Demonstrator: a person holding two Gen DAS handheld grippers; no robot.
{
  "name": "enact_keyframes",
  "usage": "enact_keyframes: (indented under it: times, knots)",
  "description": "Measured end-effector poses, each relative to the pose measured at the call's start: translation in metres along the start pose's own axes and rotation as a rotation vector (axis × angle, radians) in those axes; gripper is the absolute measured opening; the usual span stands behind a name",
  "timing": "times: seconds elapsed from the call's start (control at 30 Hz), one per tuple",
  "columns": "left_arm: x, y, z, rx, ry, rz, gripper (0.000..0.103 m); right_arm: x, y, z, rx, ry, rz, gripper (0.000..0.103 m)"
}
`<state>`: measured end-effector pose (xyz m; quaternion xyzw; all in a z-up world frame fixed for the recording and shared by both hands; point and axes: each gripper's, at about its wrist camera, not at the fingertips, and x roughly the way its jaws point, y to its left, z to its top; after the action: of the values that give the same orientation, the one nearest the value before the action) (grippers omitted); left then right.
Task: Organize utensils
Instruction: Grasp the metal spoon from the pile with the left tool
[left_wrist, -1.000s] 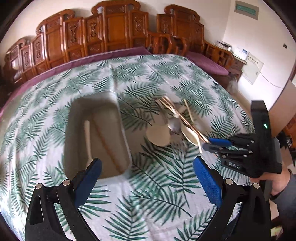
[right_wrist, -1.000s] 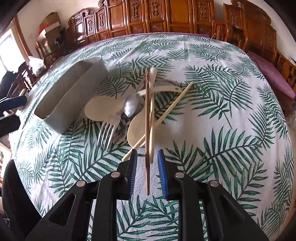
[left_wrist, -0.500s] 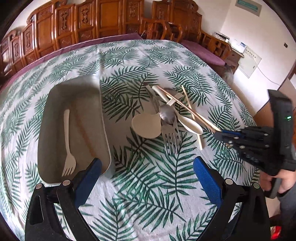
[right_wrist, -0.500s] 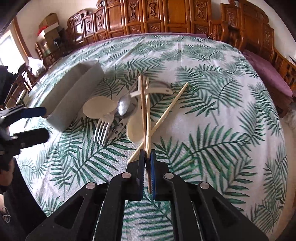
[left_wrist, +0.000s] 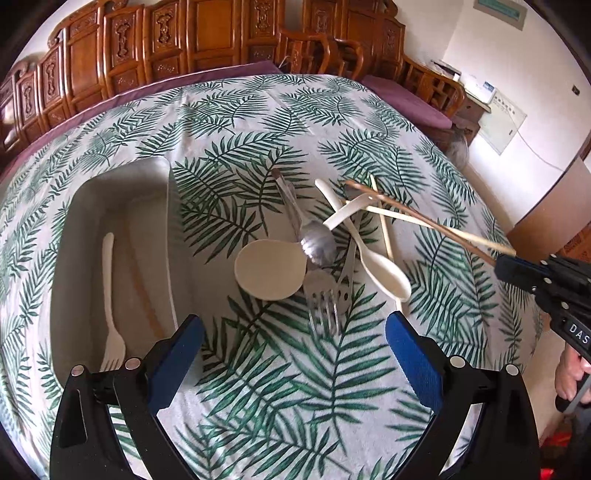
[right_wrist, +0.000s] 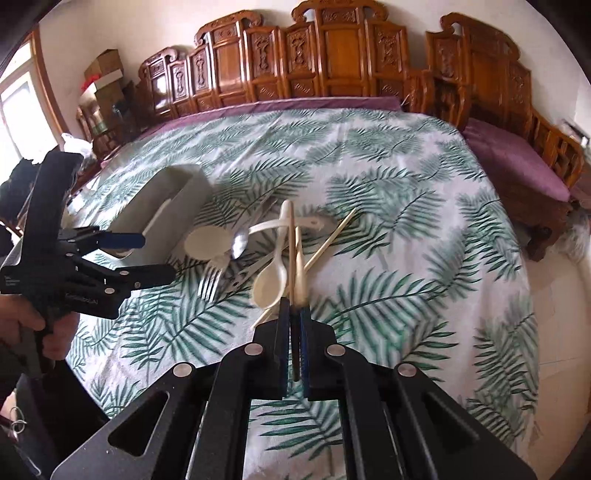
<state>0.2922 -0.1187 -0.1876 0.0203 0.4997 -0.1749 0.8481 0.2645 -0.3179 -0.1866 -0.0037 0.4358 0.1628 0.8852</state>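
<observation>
My right gripper (right_wrist: 293, 308) is shut on a pair of chopsticks (right_wrist: 295, 254) and holds them lifted above the utensil pile; it also shows in the left wrist view (left_wrist: 508, 267) with the chopsticks (left_wrist: 421, 219) slanting up to it. The pile holds a cream ladle (left_wrist: 271, 275), a metal spoon (left_wrist: 317, 242), a metal fork (left_wrist: 323, 306), a cream spoon (left_wrist: 384, 273) and a loose chopstick (left_wrist: 382, 218). The grey tray (left_wrist: 168, 236) holds a cream fork (left_wrist: 110, 295) and a brown chopstick (left_wrist: 142, 284). My left gripper (left_wrist: 293, 343) is open and empty, hovering near the tray.
A leaf-print cloth (left_wrist: 258, 387) covers the table. Carved wooden chairs (right_wrist: 332, 55) with purple cushions ring its far side. The left gripper (right_wrist: 140, 256) shows at the left of the right wrist view, beside the tray (right_wrist: 177, 206).
My right gripper closed on the chopsticks and lifted them off the pile. My left gripper rose and drew back from the tray, staying open.
</observation>
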Motion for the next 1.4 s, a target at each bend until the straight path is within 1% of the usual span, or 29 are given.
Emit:
enact_keyframes:
  times: [0.1, 0.4, 0.53, 0.6, 0.63, 0.67, 0.73, 0.8, 0.87, 0.97, 1.07, 1.2, 1.3, 1.33, 1.37, 1.4]
  knots:
    - [0.003, -0.004, 0.004, 0.002, -0.012, 0.002, 0.095, -0.005, -0.013, 0.002, 0.040, -0.020, -0.007, 0.005]
    - [0.018, -0.017, 0.022, 0.001, -0.015, -0.004, 0.094, 0.008, -0.029, -0.005, 0.081, 0.004, -0.026, 0.005]
    - [0.027, -0.022, 0.032, 0.009, -0.009, -0.001, 0.083, 0.020, -0.031, -0.011, 0.086, 0.033, -0.047, 0.006]
    - [0.032, -0.022, 0.039, 0.003, -0.011, -0.002, 0.082, 0.025, -0.033, -0.013, 0.086, 0.045, -0.054, 0.005]
    - [0.033, -0.021, 0.042, -0.002, -0.015, -0.004, 0.079, 0.027, -0.035, -0.014, 0.089, 0.046, -0.055, 0.005]
    - [0.035, -0.021, 0.045, -0.008, -0.015, -0.008, 0.068, 0.027, -0.036, -0.014, 0.093, 0.046, -0.055, 0.005]
    - [0.043, -0.016, 0.053, -0.036, 0.003, -0.016, 0.060, 0.027, -0.038, -0.015, 0.102, 0.044, -0.052, 0.006]
    - [0.048, -0.011, 0.058, -0.061, 0.004, -0.017, 0.056, 0.027, -0.040, -0.015, 0.108, 0.045, -0.052, 0.006]
    - [0.056, -0.005, 0.065, -0.091, 0.014, -0.015, 0.045, 0.028, -0.042, -0.016, 0.112, 0.048, -0.059, 0.006]
    - [0.069, 0.002, 0.070, -0.128, 0.039, -0.009, 0.039, 0.031, -0.044, -0.017, 0.116, 0.059, -0.066, 0.006]
    - [0.080, 0.005, 0.072, -0.134, 0.063, 0.007, 0.035, 0.036, -0.047, -0.020, 0.122, 0.075, -0.071, 0.006]
    - [0.086, 0.009, 0.073, -0.144, 0.071, 0.003, 0.034, 0.044, -0.053, -0.024, 0.129, 0.098, -0.080, 0.006]
    - [0.087, 0.008, 0.074, -0.143, 0.068, -0.010, 0.023, 0.049, -0.056, -0.028, 0.135, 0.116, -0.081, 0.006]
    - [0.087, 0.008, 0.075, -0.141, 0.066, -0.008, 0.013, 0.051, -0.057, -0.029, 0.138, 0.122, -0.081, 0.006]
    - [0.086, 0.007, 0.076, -0.139, 0.066, -0.005, 0.005, 0.053, -0.058, -0.031, 0.141, 0.130, -0.081, 0.006]
    - [0.086, 0.007, 0.076, -0.139, 0.070, 0.001, 0.005, 0.056, -0.059, -0.033, 0.142, 0.140, -0.084, 0.006]
